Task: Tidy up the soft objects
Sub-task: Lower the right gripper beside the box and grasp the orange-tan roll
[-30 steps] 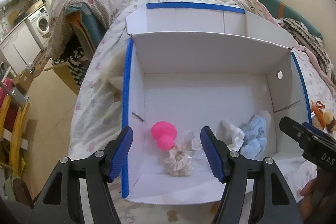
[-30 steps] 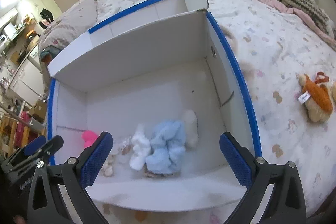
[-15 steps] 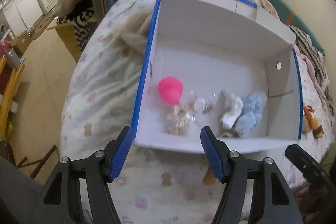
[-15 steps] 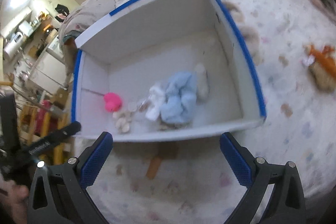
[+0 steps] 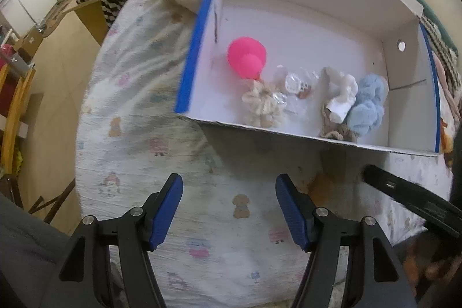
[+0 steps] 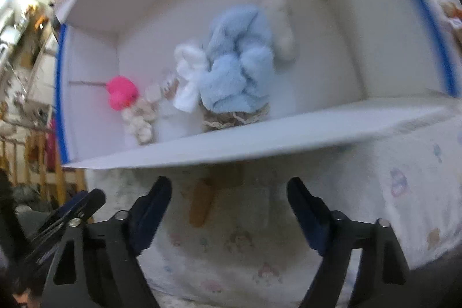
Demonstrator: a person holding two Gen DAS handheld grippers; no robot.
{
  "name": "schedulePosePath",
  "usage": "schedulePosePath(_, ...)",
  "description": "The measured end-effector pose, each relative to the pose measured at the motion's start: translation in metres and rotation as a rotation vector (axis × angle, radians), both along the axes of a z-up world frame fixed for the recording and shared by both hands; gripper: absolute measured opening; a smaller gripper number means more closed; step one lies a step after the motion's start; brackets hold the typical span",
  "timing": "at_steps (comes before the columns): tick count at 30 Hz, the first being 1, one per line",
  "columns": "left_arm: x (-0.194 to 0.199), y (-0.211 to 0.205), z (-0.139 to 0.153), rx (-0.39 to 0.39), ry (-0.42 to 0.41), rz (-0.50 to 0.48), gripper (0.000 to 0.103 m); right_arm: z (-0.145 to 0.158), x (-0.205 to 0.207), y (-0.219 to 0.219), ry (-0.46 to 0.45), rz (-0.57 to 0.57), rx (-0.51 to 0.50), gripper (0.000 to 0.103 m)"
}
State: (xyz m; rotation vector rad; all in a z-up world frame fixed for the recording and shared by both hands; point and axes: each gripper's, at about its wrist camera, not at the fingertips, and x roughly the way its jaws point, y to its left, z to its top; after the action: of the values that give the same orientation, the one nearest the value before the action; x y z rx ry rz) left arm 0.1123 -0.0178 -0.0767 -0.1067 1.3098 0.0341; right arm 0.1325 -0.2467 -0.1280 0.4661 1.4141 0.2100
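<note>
Both of your grippers stood short of the white box (image 5: 332,28), on the near side of its front wall, so every soft item lay ahead of and beyond the fingertips. Your left gripper (image 5: 228,202) was spread open and held nothing; your right gripper (image 6: 229,208) was likewise open and empty. Inside the box, the items sat in a loose row along the front wall: the pink ball (image 5: 246,57) toward the left wall, the cream scrunchie (image 5: 263,106) just beside it against the front wall, then the white cloth (image 5: 342,94) touching the blue fluffy cloth (image 5: 367,103) toward the right. That row ran left to right, roughly parallel to the front wall. In the right wrist view the blue fluffy cloth lay nearly straight ahead, so your right gripper was judged the better placed for it, and your left for the pink ball. The box rested on a patterned bed cover (image 5: 161,158), a yielding surface. Room above the items was open; the front wall was the obstacle to clear.
</note>
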Motion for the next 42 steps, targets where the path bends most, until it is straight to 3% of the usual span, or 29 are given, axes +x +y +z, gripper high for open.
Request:
schedulePosePath(3, 0.001, -0.006, 0.0, 0.004, -0.005, -0.011, 0.064, -0.016, 0.01, 0.016, 0.03, 0.024, -0.003, 0.077)
schedulePosePath(7, 0.003, -0.008, -0.002, 0.016, -0.008, -0.016, 0.064, -0.036, 0.021, 0.033, 0.034, 0.05, -0.088, 0.067)
schedulePosePath(12, 0.005, -0.012, -0.011, 0.028, 0.017, -0.031, 0.064, -0.036, 0.026, 0.037, 0.004, 0.061, -0.131, 0.023)
schedulePosePath(14, 0.005, -0.016, -0.015, 0.032, 0.025, -0.044, 0.064, -0.033, 0.024, 0.038, -0.005, 0.062, -0.13, 0.014)
schedulePosePath(21, 0.007, -0.046, -0.034, 0.038, 0.074, -0.132, 0.064, -0.012, 0.01, 0.013, -0.045, 0.0, -0.077, 0.012)
schedulePosePath(26, 0.008, -0.089, -0.055, 0.039, 0.138, -0.278, 0.064, 0.003, -0.001, 0.003, -0.07, -0.019, -0.078, 0.012)
schedulePosePath(32, 0.015, -0.123, -0.072, 0.09, 0.122, -0.401, 0.064, 0.01, -0.014, -0.005, -0.07, -0.056, -0.064, 0.012)
schedulePosePath(38, 0.023, -0.123, -0.087, 0.101, 0.147, -0.412, 0.063, 0.005, -0.013, -0.008, -0.066, -0.071, -0.066, 0.012)
schedulePosePath(40, 0.024, -0.123, -0.086, 0.1, 0.135, -0.419, 0.052, 0.005, -0.011, -0.005, -0.07, -0.068, -0.071, 0.012)
schedulePosePath(42, 0.026, -0.12, -0.085, 0.102, 0.126, -0.431, 0.03, 0.007, -0.014, -0.01, -0.07, -0.062, -0.07, 0.012)
